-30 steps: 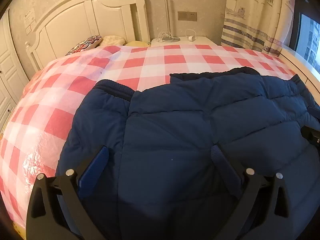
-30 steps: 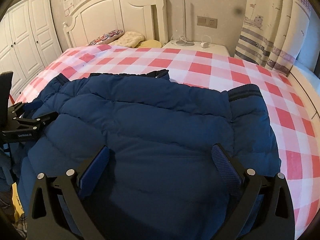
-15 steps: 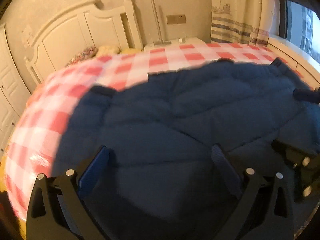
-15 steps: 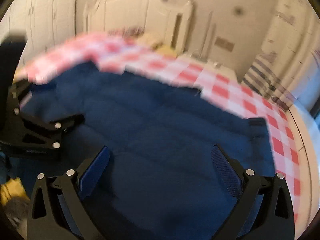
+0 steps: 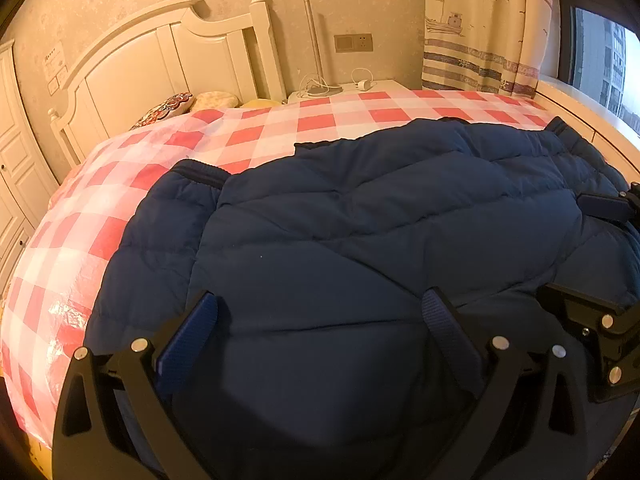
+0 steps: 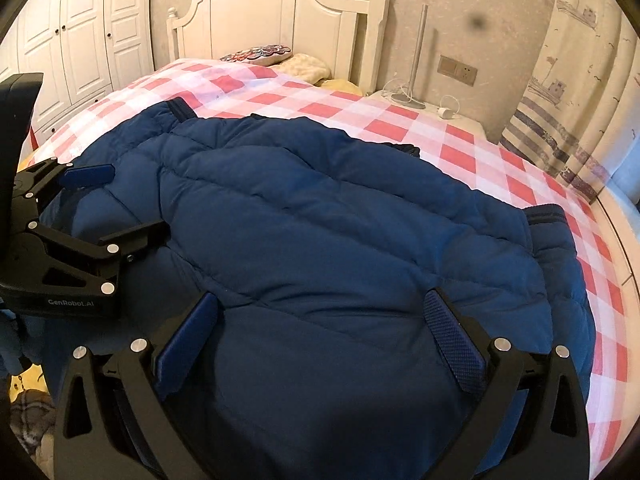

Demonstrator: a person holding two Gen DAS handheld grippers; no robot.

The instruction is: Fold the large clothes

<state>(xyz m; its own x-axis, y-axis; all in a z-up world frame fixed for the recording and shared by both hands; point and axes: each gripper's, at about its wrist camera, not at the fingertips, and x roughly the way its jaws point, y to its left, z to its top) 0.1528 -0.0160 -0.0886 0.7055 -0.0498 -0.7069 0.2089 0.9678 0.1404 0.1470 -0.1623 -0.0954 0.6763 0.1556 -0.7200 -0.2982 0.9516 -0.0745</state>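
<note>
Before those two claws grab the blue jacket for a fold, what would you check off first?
1. Jacket lies spread flat on the bed: ok.
2. Left claw is open, nothing between its fingers: ok.
3. Right claw is open, holding nothing: ok.
4. Both sleeve cuffs visible, one on the left, one on the right: ok.
5. Claws apart from each other, not colliding: ok.
6. Near hem of the jacket findable for a grip: cannot tell, it is hidden below the claws.
</note>
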